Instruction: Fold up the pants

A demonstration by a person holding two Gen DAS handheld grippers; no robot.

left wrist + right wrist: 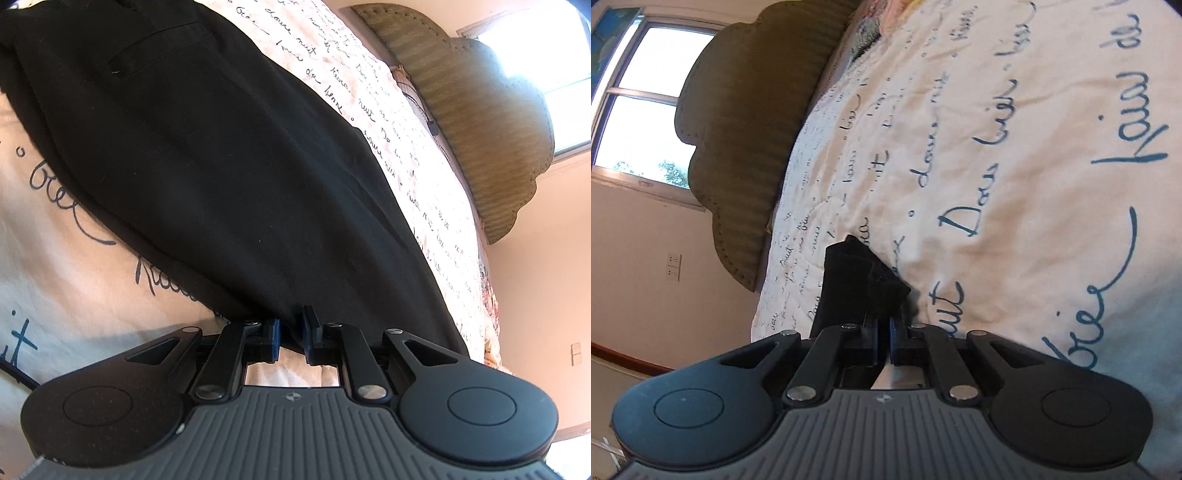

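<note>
The black pants (207, 158) lie spread along the bed, on a cream bedspread (74, 280) printed with handwriting. The left tongs (291, 334) stand narrow, their blue pads pinching a fold of the cloth at the near end. The right tongs (882, 341) are almost fully closed, gripping a bunched corner of the pants (857, 280) lifted off the bedspread (1015, 184). A green headboard (750, 140) stands below a window (646, 99)

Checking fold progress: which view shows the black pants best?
Left wrist view: the black pants stretch across the bedspread, back pocket visible. The right wrist view shows only a bunched corner at the right gripper.
</note>
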